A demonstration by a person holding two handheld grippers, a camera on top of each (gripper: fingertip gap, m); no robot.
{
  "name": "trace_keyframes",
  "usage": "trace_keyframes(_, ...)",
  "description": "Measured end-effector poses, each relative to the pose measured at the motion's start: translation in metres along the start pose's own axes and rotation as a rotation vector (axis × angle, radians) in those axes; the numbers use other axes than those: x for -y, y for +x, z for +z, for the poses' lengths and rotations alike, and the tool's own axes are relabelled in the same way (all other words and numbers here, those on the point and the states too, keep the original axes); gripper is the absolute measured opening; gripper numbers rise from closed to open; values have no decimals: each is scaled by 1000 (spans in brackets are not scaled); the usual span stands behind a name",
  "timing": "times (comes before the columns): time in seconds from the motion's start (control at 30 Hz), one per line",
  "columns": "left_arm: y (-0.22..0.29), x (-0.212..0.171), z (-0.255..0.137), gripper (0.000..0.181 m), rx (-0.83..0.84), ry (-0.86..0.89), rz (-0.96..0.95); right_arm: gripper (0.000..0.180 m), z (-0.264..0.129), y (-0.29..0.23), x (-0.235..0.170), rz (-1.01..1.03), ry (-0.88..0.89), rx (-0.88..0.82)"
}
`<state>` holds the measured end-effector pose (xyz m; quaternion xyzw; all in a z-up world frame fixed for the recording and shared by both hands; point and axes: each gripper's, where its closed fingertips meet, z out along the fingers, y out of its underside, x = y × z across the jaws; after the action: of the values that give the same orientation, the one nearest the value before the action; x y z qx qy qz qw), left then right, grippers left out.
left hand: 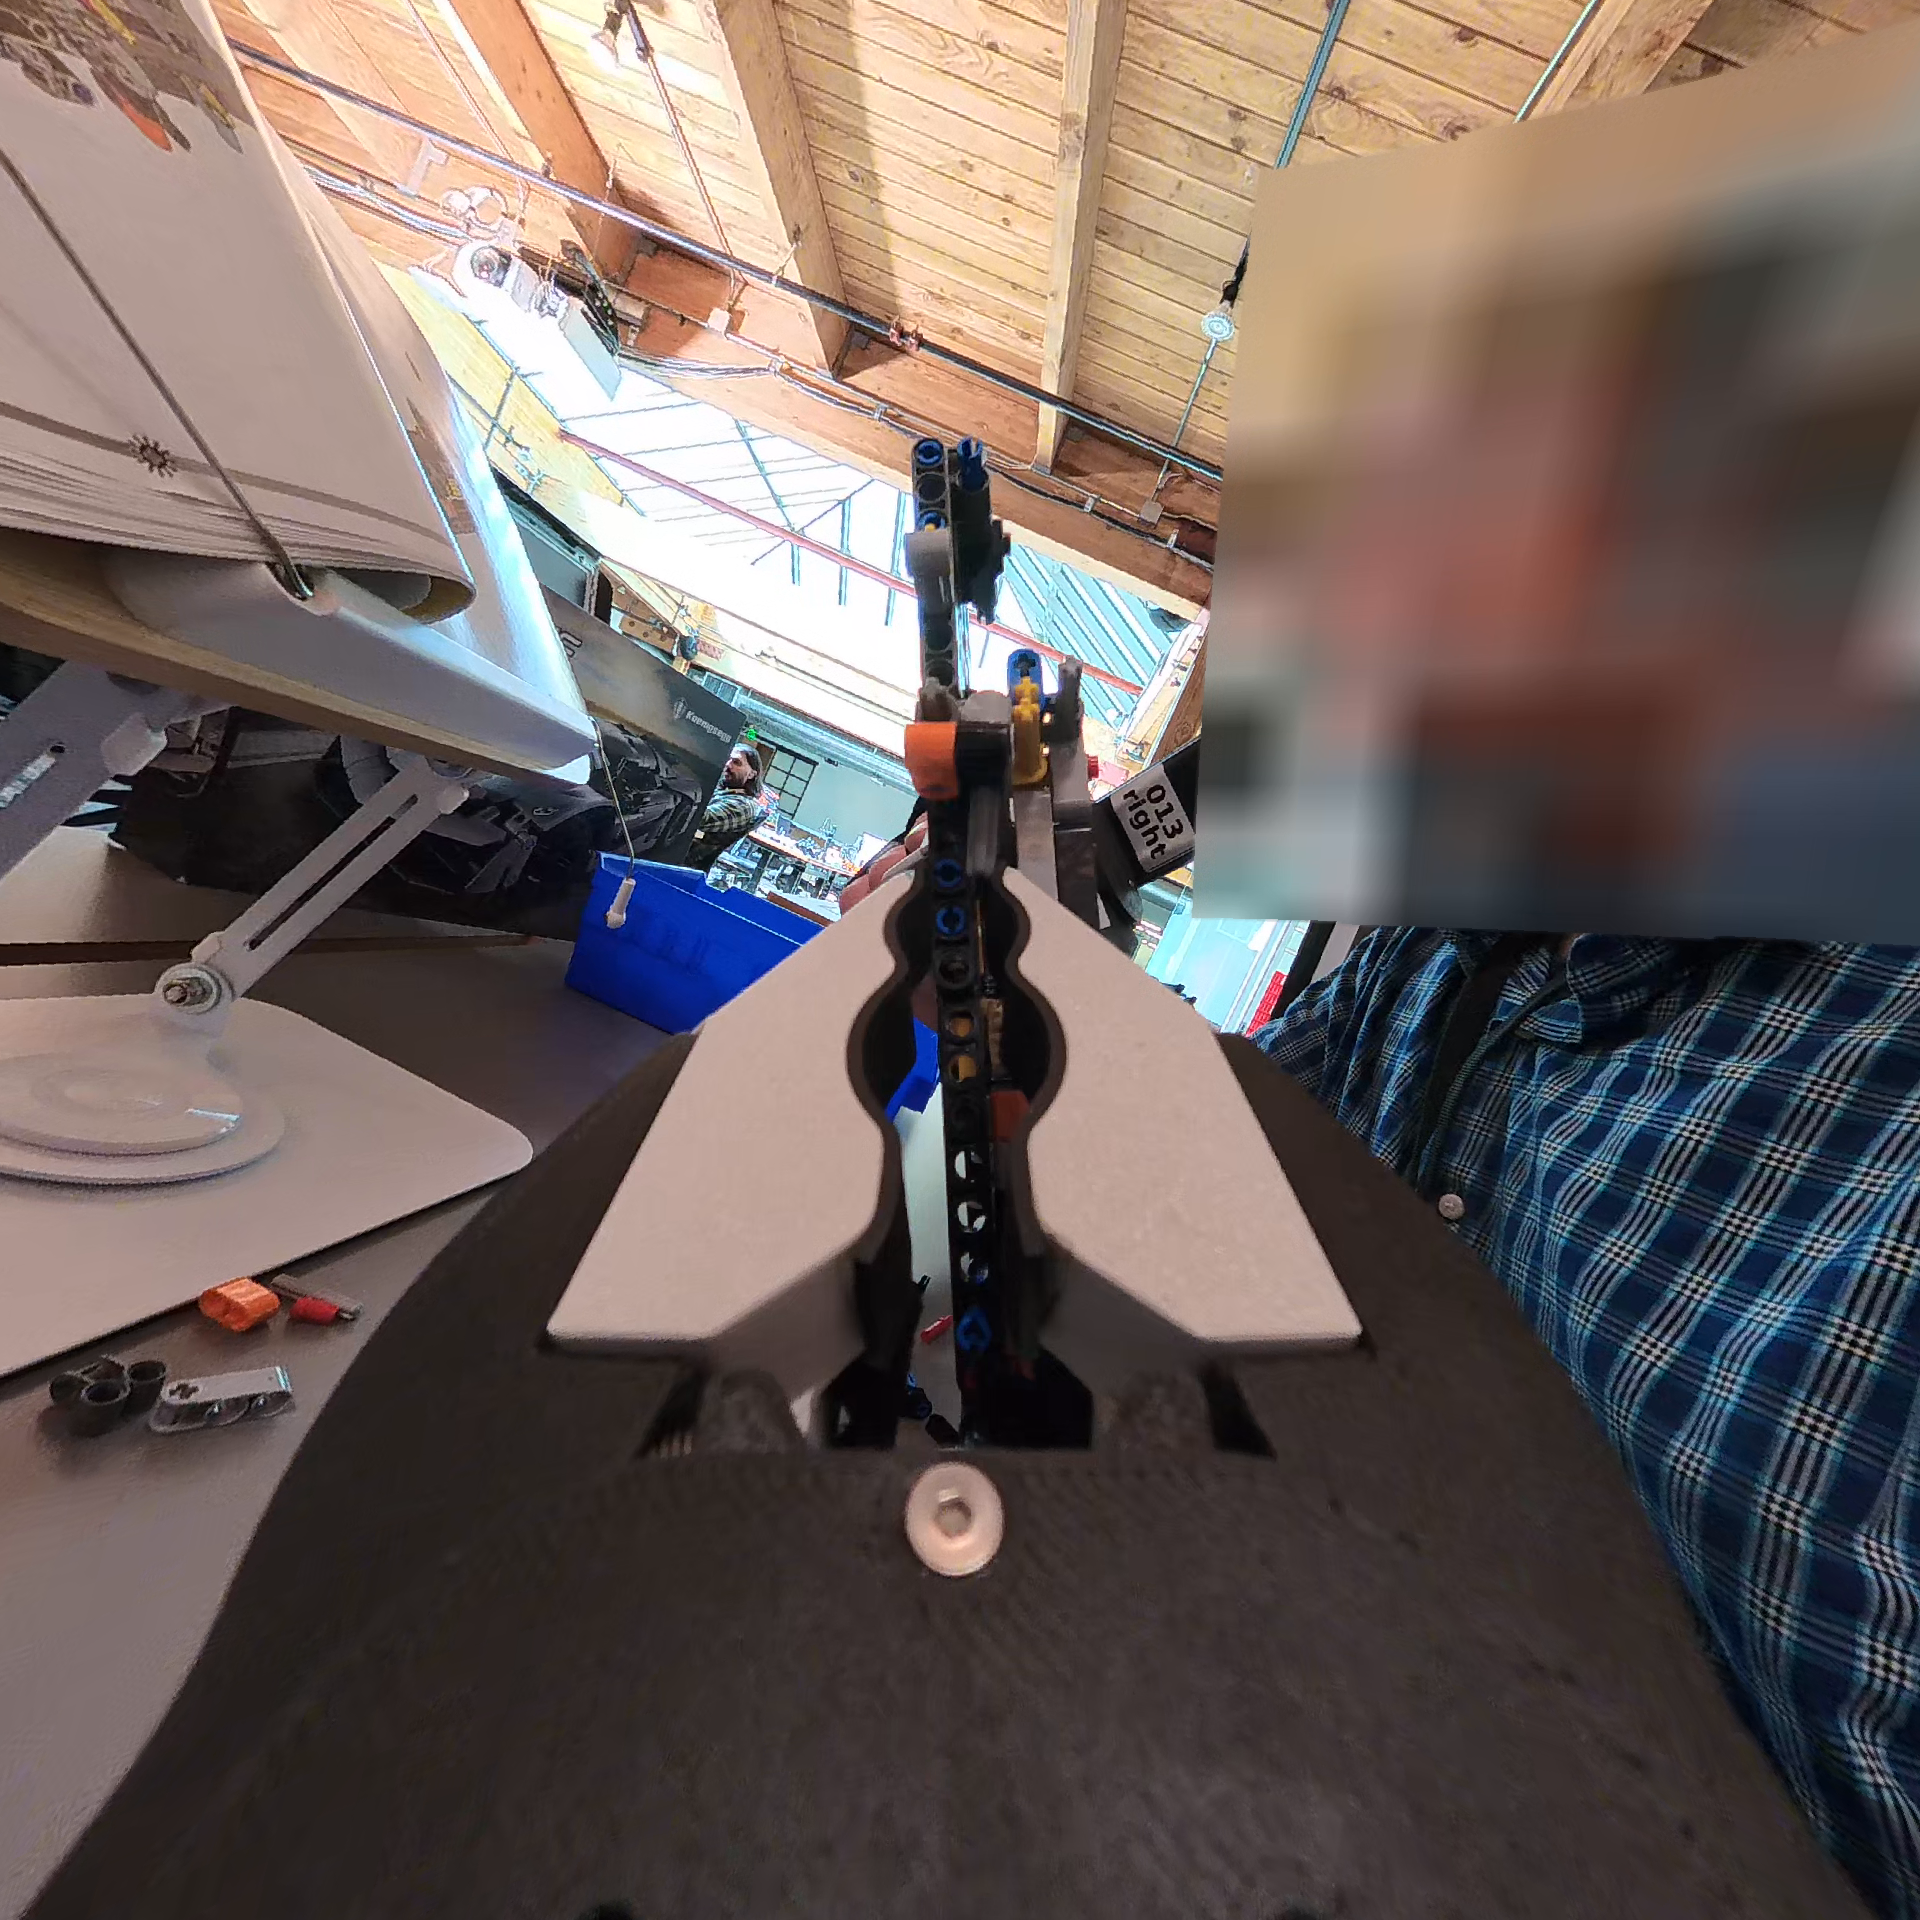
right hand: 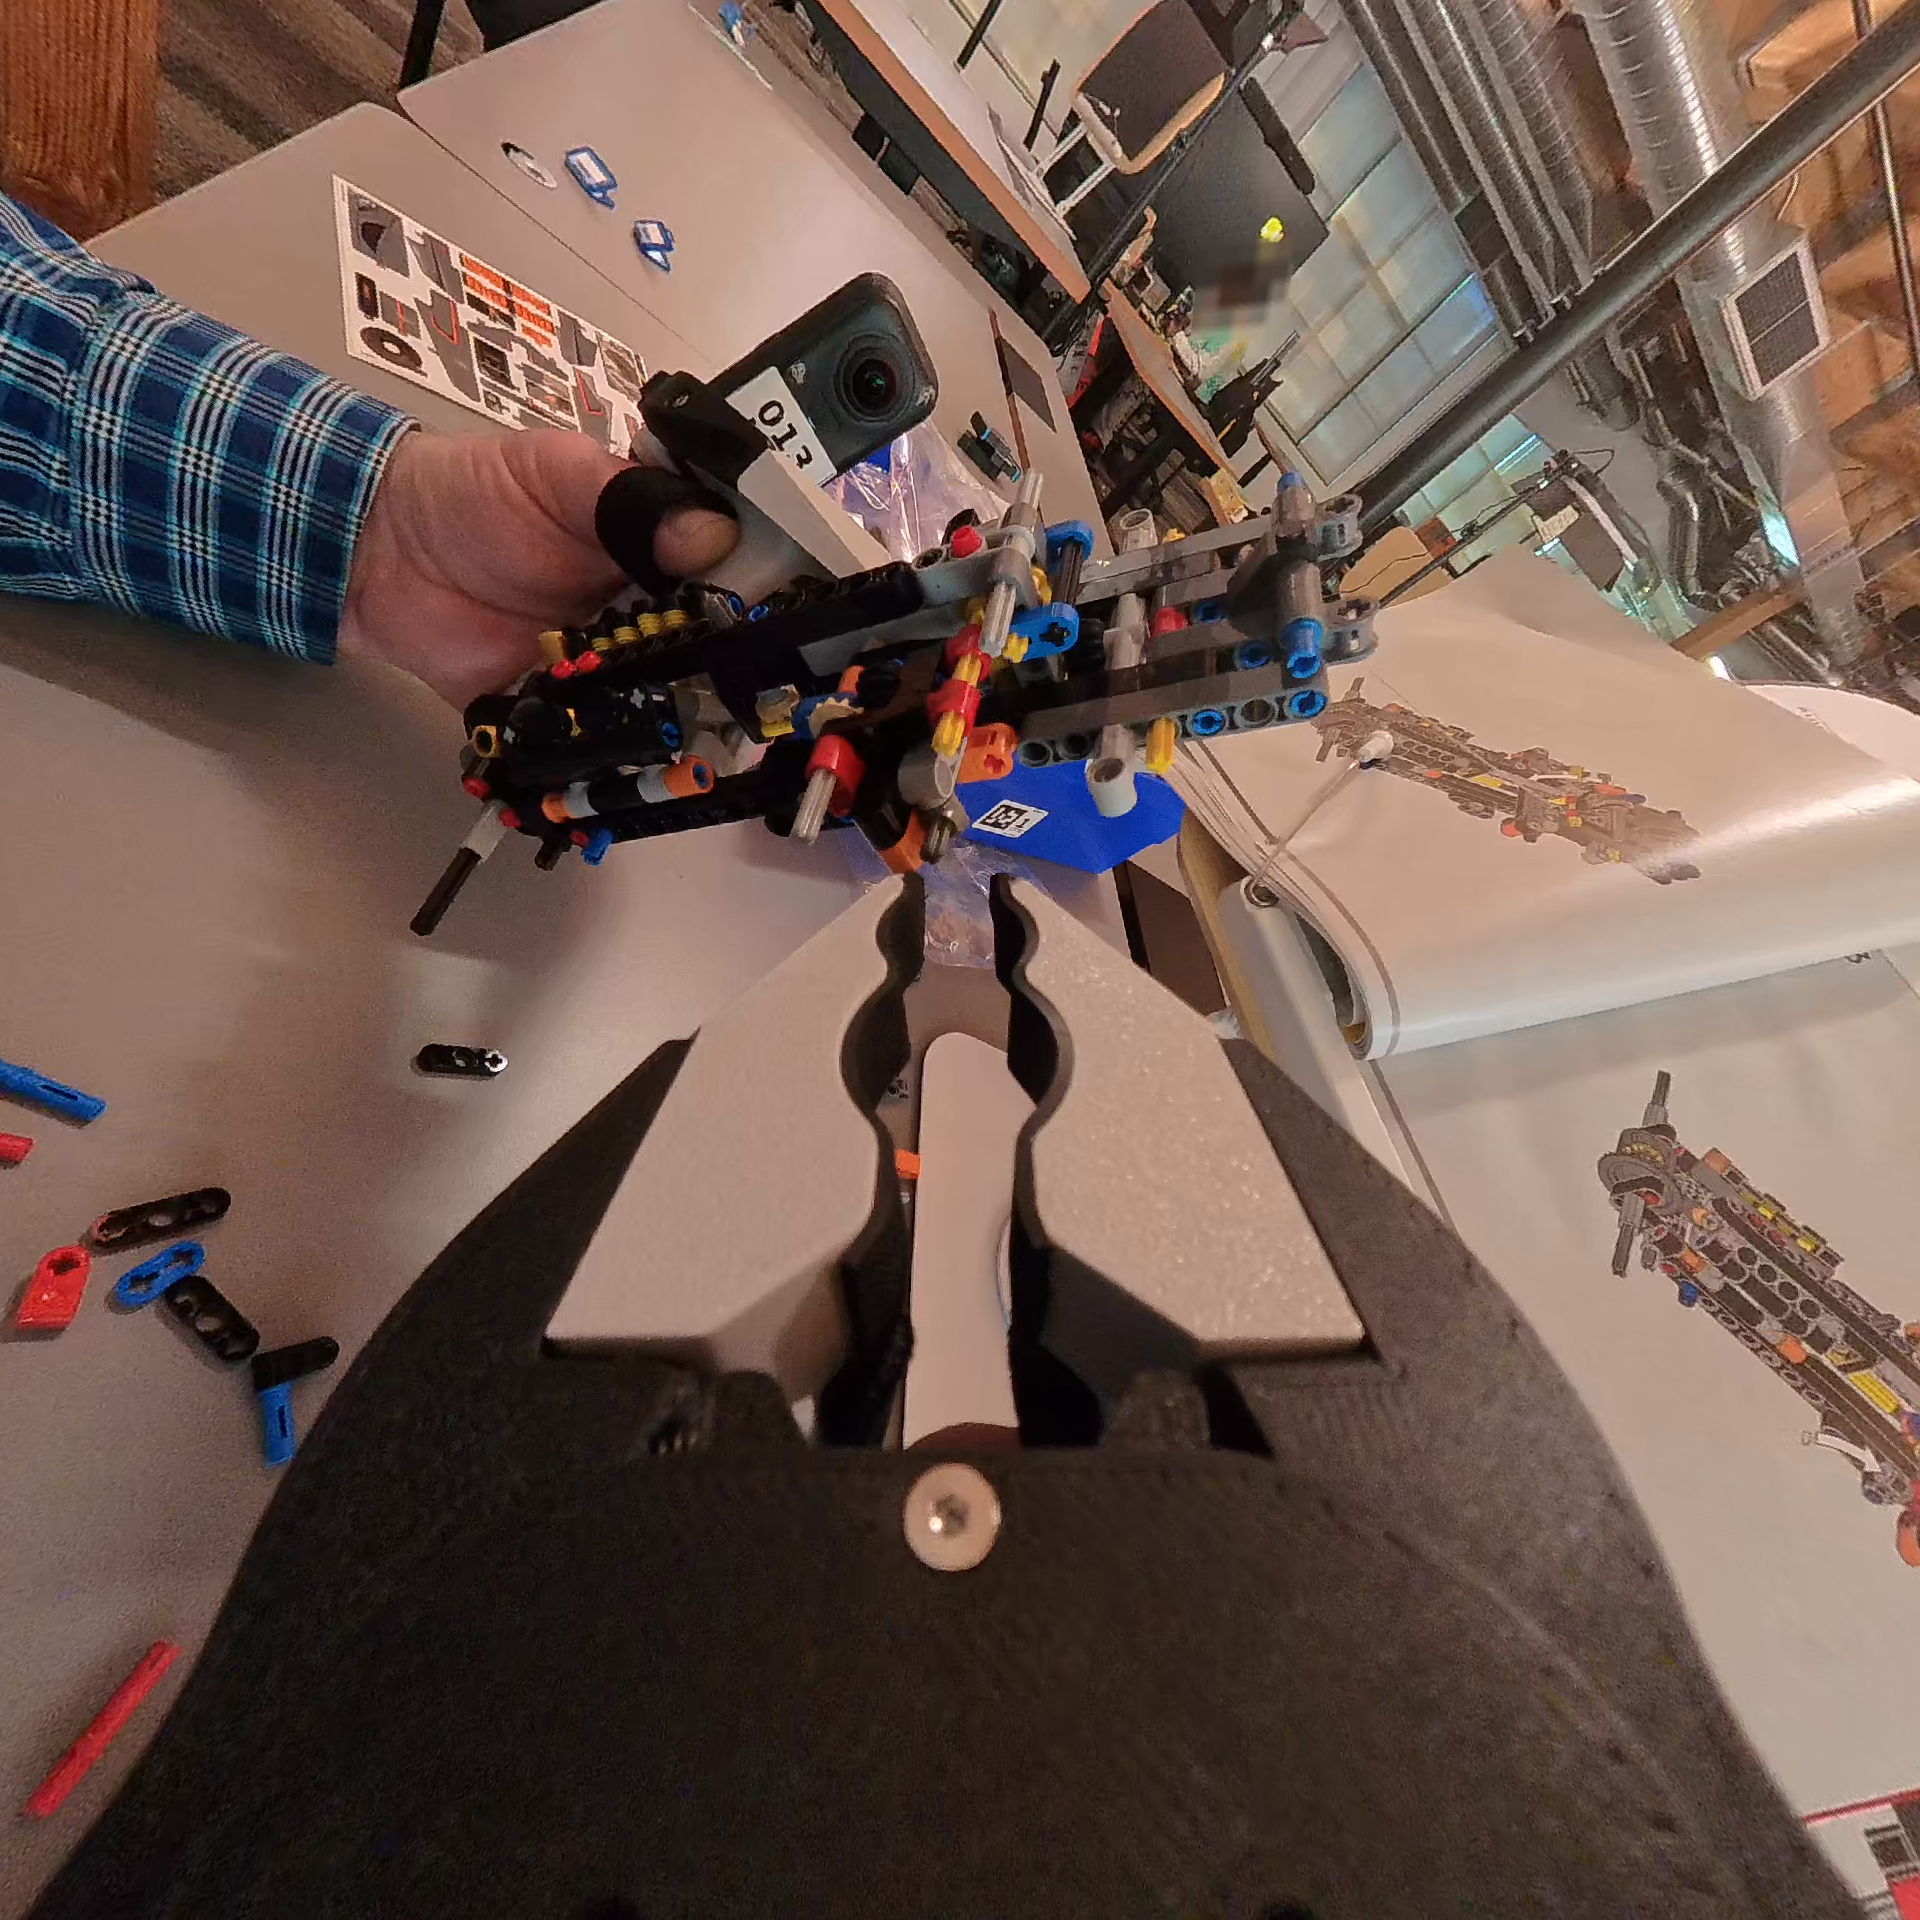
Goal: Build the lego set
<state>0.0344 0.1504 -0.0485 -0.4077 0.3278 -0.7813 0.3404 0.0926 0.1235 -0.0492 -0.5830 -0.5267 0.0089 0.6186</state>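
Observation:
My left gripper (left hand: 961,883) is shut on the long Lego Technic assembly (left hand: 964,1049), a black beam frame with blue, yellow, orange and grey parts that sticks up past the fingertips. In the right wrist view the same assembly (right hand: 935,675) is held above the table, with a hand and the left gripper (right hand: 727,499) behind it. My right gripper (right hand: 956,899) is just below the assembly's orange and grey underside, not touching it. Its jaws stand slightly apart with nothing between the tips. The right gripper's black body (left hand: 1143,831) shows behind the assembly in the left wrist view.
An open instruction book on a white stand (left hand: 208,364) is at the left, and its pages (right hand: 1558,831) fill the right. A blue bin (left hand: 675,956) stands behind. Loose parts (left hand: 239,1304) (right hand: 156,1268) lie on the grey table. A sticker sheet (right hand: 478,312) lies farther back. My hands' fingertips stand some 7 cm from each other.

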Motion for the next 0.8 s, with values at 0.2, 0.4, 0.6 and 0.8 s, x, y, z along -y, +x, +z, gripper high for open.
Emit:
trace_keyframes(0.2, 0, 0, 0, 8, 0, -1, 0, 10, -1, 1, 0, 1, 1, -1)
trace_keyframes(0.4, 0, 0, 0, 8, 2, -1, 2, 10, -1, 0, 0, 1, 2, 0)
trace_keyframes(0.6, -1, 0, 0, 8, 1, -2, 1, 10, -1, 1, 0, 2, 3, -1)
trace_keyframes(0.8, -1, 0, 0, 8, 1, -1, -1, 10, -2, 1, 0, 3, 4, -2)
